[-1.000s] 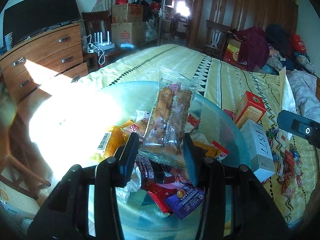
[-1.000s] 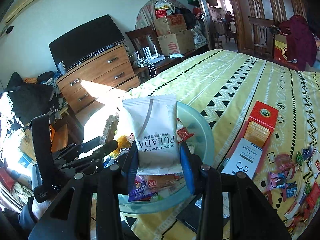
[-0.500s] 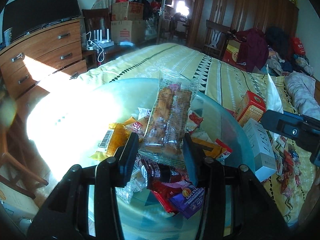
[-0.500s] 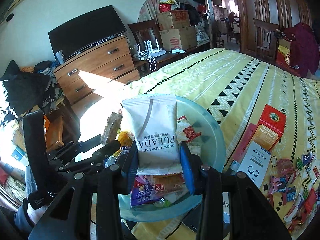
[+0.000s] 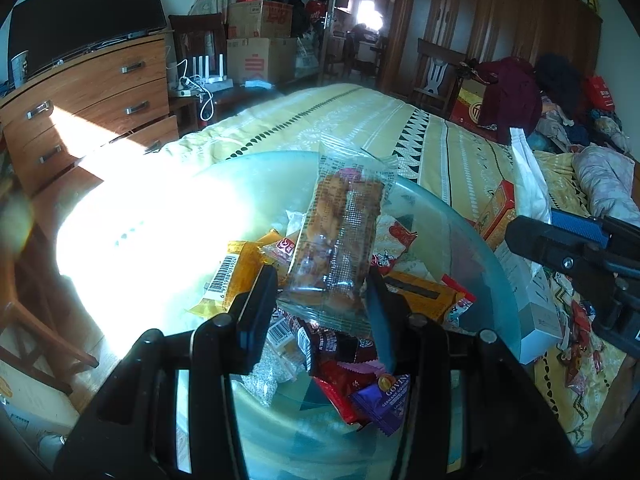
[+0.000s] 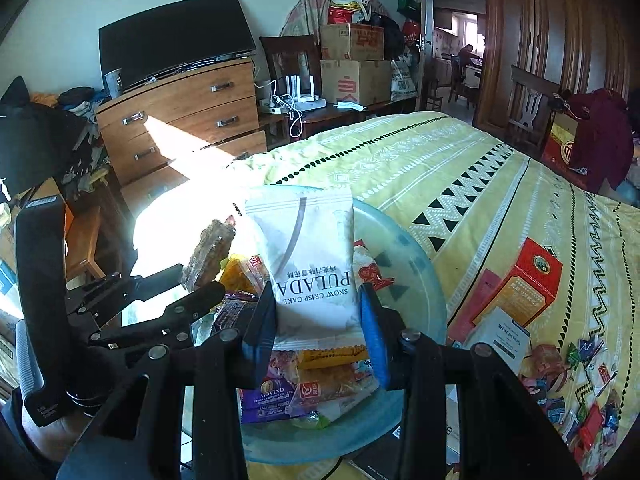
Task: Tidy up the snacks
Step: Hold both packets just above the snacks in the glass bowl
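1. Leftmost, my left gripper (image 5: 322, 300) – jaws narrowed onto a clear-wrapped brown pastry (image 5: 338, 236), held upright above the glass bowl (image 5: 472, 240); both pads press the packet's lower edges.
2. Beneath it, I list the bowl's loose stock: an orange barcode packet (image 5: 232, 276) at the left, a dark red wrapper (image 5: 340, 350) under the jaws, a purple GOVIND sachet (image 5: 386, 402) nearest me.
3. Centre, my right gripper (image 6: 318, 312) – closed narrowly on a white PULADA snow crisp cake packet (image 6: 310, 264), upright over the same bowl (image 6: 424, 280), print upside down to me.
4. Right of the bowl, on the yellow patterned bedspread (image 6: 460, 168): a red and orange box (image 6: 528, 280), with a white box (image 6: 506, 334) just beside it.
5. Far right, scattered small wrapped candies (image 6: 576, 396) lie on the bedspread, apart from the bowl.
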`<act>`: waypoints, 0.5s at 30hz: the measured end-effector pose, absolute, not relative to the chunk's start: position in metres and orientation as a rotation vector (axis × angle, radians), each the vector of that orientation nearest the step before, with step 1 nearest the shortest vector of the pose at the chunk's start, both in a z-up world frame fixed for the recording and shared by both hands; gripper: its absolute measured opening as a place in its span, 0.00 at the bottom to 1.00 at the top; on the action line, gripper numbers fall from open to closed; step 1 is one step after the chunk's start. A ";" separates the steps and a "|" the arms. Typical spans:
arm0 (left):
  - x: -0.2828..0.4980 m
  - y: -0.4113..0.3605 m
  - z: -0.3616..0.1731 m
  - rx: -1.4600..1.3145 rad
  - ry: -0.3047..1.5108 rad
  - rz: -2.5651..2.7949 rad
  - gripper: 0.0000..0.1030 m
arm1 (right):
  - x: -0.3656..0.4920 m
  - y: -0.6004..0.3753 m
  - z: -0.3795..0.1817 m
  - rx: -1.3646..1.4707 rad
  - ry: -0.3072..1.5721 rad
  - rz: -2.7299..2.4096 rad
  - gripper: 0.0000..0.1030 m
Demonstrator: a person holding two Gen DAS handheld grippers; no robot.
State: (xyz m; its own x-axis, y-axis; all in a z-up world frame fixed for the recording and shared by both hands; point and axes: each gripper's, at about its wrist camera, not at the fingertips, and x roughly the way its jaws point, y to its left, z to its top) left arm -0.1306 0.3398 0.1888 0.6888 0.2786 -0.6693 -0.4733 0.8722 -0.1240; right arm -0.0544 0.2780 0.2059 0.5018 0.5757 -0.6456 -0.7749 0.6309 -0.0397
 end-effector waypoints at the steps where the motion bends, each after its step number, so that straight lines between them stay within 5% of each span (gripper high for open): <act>1: -0.130 0.339 0.188 -0.299 0.694 0.428 0.43 | -0.054 0.278 0.206 -0.347 0.639 0.835 0.42; 15: -0.129 0.339 0.185 -0.297 0.703 0.423 0.44 | -0.052 0.277 0.202 -0.359 0.643 0.824 0.42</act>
State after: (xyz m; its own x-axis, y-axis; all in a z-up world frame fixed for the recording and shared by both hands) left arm -0.1286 0.3387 0.1854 0.6841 0.2734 -0.6762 -0.4694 0.8746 -0.1212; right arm -0.0517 0.2770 0.2025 0.5069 0.5621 -0.6535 -0.7703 0.6356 -0.0508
